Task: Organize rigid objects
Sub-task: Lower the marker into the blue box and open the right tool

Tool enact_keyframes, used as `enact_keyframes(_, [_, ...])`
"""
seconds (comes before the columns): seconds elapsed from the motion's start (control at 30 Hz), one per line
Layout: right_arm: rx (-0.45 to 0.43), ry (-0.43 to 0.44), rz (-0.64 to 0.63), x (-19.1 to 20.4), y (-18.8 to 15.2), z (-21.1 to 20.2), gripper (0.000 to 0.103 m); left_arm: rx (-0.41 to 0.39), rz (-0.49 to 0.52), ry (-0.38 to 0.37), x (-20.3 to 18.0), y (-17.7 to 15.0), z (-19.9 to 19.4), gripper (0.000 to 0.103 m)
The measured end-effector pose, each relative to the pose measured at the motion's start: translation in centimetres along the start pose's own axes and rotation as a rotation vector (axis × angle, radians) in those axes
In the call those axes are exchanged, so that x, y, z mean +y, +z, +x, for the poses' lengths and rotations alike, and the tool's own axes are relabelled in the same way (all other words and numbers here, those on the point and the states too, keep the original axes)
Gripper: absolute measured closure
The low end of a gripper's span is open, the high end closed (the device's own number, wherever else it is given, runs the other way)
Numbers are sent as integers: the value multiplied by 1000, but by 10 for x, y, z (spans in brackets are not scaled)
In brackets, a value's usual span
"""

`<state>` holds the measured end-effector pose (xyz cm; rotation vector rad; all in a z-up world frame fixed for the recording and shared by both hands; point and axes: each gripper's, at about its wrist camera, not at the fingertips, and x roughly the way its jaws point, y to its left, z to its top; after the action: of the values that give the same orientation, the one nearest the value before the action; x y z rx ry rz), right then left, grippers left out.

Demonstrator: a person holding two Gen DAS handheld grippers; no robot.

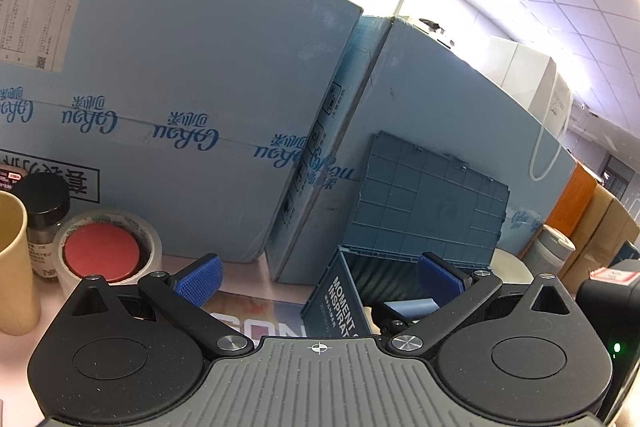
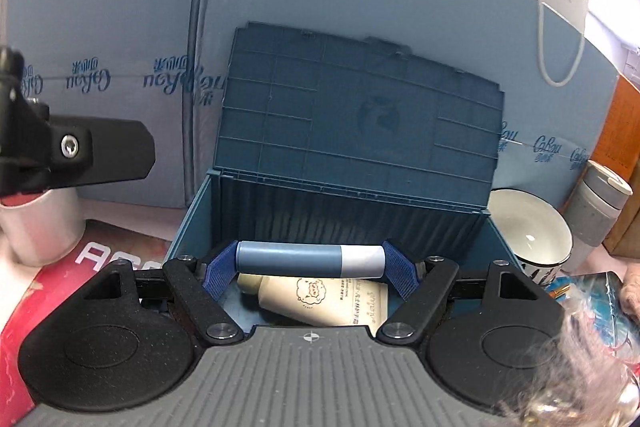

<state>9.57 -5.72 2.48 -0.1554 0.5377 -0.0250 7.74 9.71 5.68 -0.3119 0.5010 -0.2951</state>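
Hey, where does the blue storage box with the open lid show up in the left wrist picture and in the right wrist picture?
Left wrist view: the blue storage box is lower centre-right, behind the gripper, partly hidden; its raised lid stands above.
Right wrist view: the box fills the centre, lid upright behind it.
Shared landmark: the white bowl beside the box on its right.
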Motion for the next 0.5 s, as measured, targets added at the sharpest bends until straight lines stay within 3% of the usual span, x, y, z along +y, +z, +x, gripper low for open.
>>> enact_keyframes(0.5, [61,62,53,-9,6,5,27,-1,-18,-13,4,0,0,0])
